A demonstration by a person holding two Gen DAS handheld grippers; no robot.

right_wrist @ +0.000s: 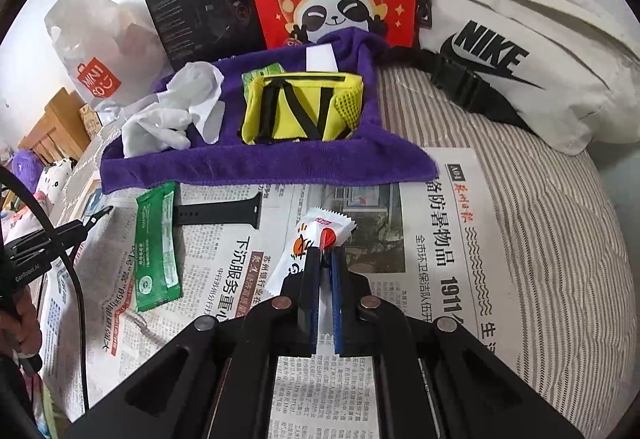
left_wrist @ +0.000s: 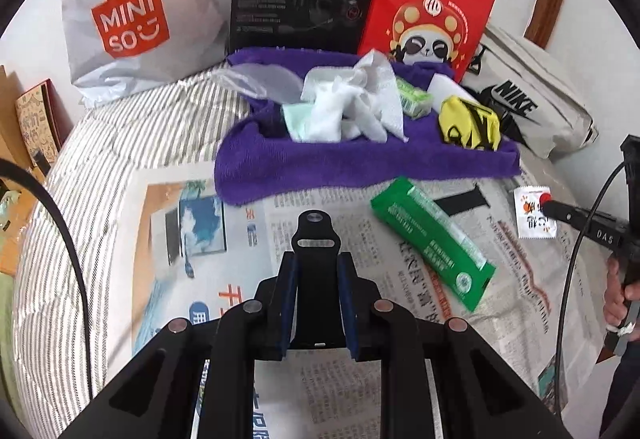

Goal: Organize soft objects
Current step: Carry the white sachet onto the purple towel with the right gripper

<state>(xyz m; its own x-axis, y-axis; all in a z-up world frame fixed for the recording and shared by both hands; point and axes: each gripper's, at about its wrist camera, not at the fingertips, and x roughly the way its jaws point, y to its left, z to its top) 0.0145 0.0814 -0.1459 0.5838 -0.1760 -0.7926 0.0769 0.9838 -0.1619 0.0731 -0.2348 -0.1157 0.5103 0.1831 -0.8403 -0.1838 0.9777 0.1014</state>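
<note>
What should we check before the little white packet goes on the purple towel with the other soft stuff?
1. Right hand-held gripper shut on the white packet: ok.
2. Packet clear of the newspaper: cannot tell.
3. Bare spot on the purple towel: ok, the front strip before the yellow pouch is bare.
4. Left hand-held gripper out of the way: ok, it holds a black clip-like thing off to the side.
5. Green packet and black strap off the straight way to the towel: ok, both lie to the left.
</note>
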